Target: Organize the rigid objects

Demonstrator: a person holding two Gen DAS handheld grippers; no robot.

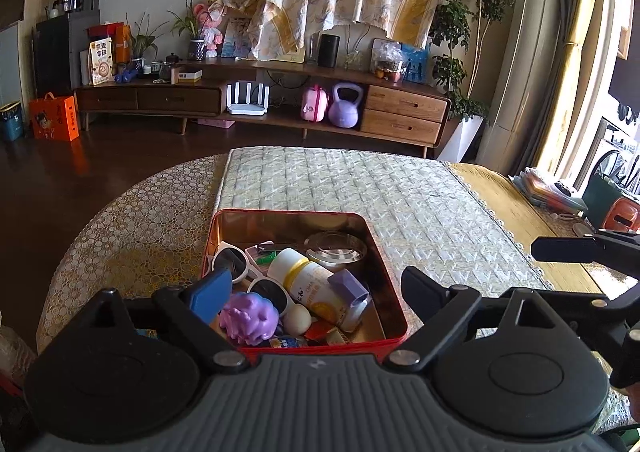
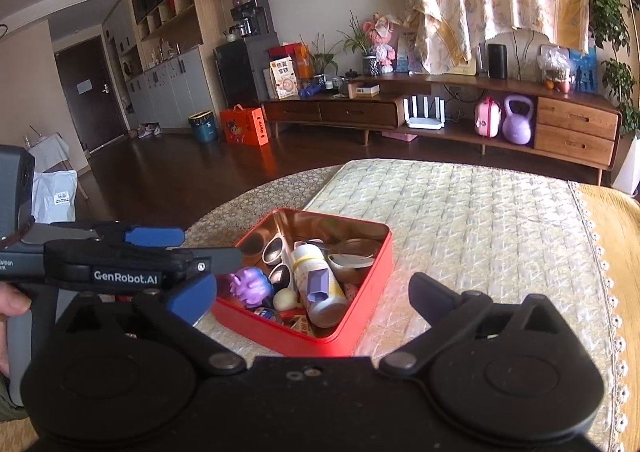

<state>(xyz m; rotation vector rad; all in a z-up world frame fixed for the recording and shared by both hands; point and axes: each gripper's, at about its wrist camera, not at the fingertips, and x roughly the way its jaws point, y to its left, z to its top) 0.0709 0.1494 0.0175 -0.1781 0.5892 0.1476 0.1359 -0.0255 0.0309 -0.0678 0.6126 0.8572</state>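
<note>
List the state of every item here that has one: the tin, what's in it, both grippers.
red tin: lid off, upright on the quilted mat, holding the items
white bottle: lying on its side, cap on
white sunglasses: lying in the tin, partly under other items
purple toy: resting in the tin's near corner
glass dish: sitting empty
left gripper: open, holding nothing
right gripper: open, holding nothing

Lace-covered table [image 1: 132, 212]; quilted mat [image 1: 400, 192] on it; red tin [image 1: 390, 304] atop
</note>
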